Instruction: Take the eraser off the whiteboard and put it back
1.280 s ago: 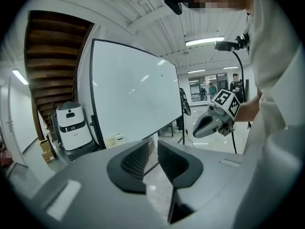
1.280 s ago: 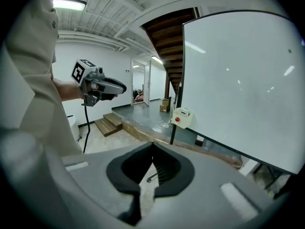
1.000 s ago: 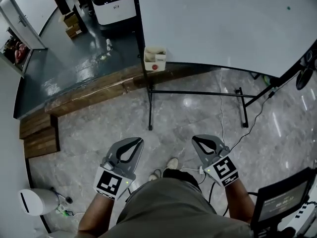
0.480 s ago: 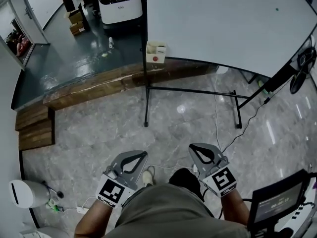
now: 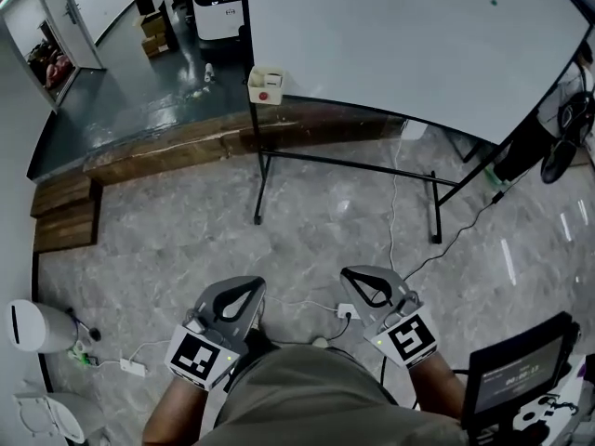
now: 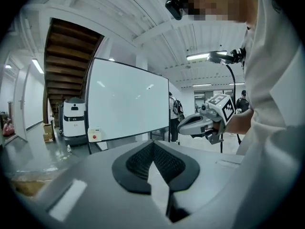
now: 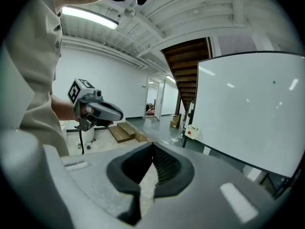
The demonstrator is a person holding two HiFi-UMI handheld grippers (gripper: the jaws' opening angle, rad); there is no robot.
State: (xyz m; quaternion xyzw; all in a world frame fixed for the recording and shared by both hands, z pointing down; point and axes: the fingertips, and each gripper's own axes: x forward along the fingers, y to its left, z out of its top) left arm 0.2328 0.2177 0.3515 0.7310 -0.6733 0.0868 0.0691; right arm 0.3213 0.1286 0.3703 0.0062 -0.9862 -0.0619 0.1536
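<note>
The whiteboard (image 5: 390,35) stands on a black frame at the top of the head view. A small white box with a red dot (image 5: 265,85) hangs at its lower left corner; I cannot tell if it is the eraser. It also shows in the left gripper view as a white box (image 6: 94,135) and in the right gripper view as a white box (image 7: 192,131). My left gripper (image 5: 249,286) and right gripper (image 5: 353,275) hover side by side over the floor, well short of the board. Both are shut with nothing between the jaws.
The whiteboard stand's legs (image 5: 258,189) and cables cross the marble floor. A white machine (image 5: 218,7) stands behind the board, wooden steps (image 5: 65,221) lie at the left, a white bin (image 5: 37,326) at lower left, and a screen on a stand (image 5: 516,379) at lower right.
Both grippers have drawn back from the whiteboard stand along with the person, so more floor lies between them and it. The jaws have stayed shut.
</note>
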